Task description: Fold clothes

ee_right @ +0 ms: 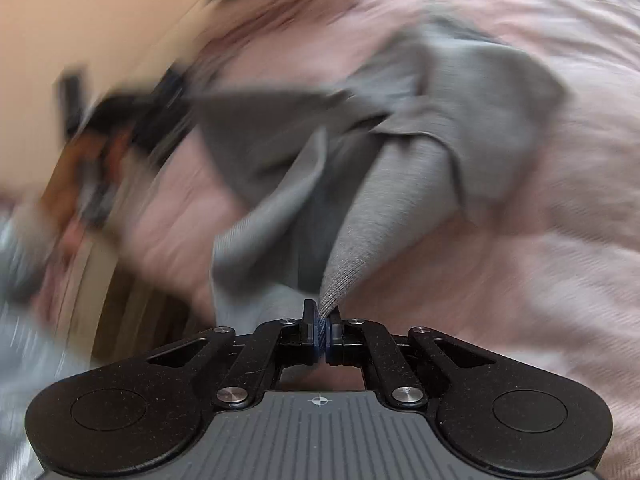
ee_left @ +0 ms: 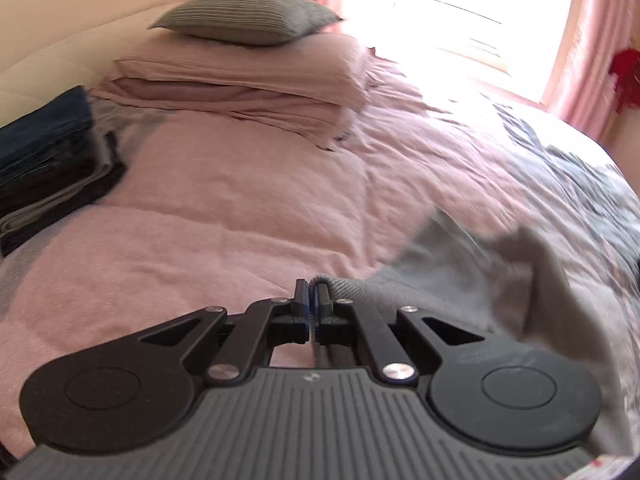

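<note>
A grey knit garment [ee_right: 420,120] hangs bunched above the pink bed cover. My right gripper [ee_right: 323,312] is shut on one pinched corner of it, the cloth rising in a cone from the fingertips. My left gripper [ee_left: 311,292] is shut on another ribbed edge of the same grey garment [ee_left: 460,264], which trails off blurred to the right. In the right wrist view the left gripper [ee_right: 172,80] shows as a dark blur at upper left, holding the far end of the cloth.
The pink bed cover [ee_left: 240,200] fills the view. Stacked pink pillows [ee_left: 248,80] topped by a grey pillow [ee_left: 248,16] lie at the head. A pile of folded dark clothes [ee_left: 52,160] sits at the left edge. A bright window with pink curtains [ee_left: 580,40] is at the right.
</note>
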Available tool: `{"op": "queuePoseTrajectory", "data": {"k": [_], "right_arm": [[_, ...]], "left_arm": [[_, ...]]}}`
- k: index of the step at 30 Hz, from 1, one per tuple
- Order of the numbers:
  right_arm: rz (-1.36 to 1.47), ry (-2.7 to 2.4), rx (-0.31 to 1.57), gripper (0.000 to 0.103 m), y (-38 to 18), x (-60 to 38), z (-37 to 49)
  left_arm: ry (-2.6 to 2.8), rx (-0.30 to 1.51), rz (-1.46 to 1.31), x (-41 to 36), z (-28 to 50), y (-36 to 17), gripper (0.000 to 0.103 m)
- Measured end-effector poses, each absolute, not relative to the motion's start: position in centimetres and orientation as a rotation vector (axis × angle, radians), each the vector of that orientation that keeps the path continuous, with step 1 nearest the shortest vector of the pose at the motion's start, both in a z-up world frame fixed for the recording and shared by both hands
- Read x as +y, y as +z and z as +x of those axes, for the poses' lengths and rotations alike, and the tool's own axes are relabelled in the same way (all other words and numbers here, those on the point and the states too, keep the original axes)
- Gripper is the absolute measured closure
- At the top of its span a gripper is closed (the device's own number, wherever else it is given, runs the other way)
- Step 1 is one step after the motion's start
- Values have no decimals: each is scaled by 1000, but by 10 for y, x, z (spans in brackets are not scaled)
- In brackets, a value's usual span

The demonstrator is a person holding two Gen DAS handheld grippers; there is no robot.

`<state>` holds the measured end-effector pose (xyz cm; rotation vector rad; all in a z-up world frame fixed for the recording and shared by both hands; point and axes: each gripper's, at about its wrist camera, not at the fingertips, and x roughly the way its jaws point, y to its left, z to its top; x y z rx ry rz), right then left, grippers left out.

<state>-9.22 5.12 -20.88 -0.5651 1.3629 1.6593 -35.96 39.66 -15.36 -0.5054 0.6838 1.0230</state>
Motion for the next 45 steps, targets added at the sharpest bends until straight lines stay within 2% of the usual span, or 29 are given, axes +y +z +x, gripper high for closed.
{"op": "queuePoseTrajectory", "data": {"k": [1,3,4,5,6,9,14,17,20,25,29,33,35,37,38,39,41,45], "right_arm": [[-671,1629,1393,102,-220,52,-96],[-779,1494,1395,78,-237,54,-81],[-795,1432,1375,74,-240,56,-68],[-800,1379,1338,73,-240,60,-53],[-798,1330,1291,72,-238,66,-37],[-734,1221,1166,71,-224,94,17],[-558,1325,1098,68,-208,177,78],[-456,1474,1124,64,-209,237,89],[-427,1634,1198,63,-224,295,78],[-601,1625,1322,62,-287,358,72],[-783,1532,1367,62,-330,376,88],[-574,1621,1599,62,-349,374,104],[-600,1652,1571,63,-348,375,96],[-668,1658,1520,74,-350,375,93],[-670,1639,1518,92,-351,373,96],[-630,1632,1550,95,-351,371,103],[-525,1661,1560,99,-339,361,113],[-279,1739,1509,100,-287,330,123]], "left_arm": [[1041,710,-475,398,-363,-154,101],[1053,796,-435,399,-362,-165,102],[1062,833,-436,398,-362,-174,102],[1062,852,-453,395,-364,-182,101],[1044,862,-486,393,-366,-189,94],[1049,853,-619,379,-378,-206,86],[1031,786,-820,347,-391,-221,76],[1011,750,-886,340,-386,-230,75],[1007,720,-916,348,-370,-246,65],[1068,685,-1001,367,-359,-279,64],[1104,688,-1063,369,-360,-299,62],[1112,662,-1111,359,-358,-308,62],[1134,665,-1096,358,-352,-309,61],[1145,666,-1099,358,-349,-310,67],[1141,677,-1099,358,-347,-309,75],[1138,694,-1096,358,-346,-309,88],[1140,701,-1078,354,-346,-302,95],[1164,649,-995,339,-350,-260,98]]}}
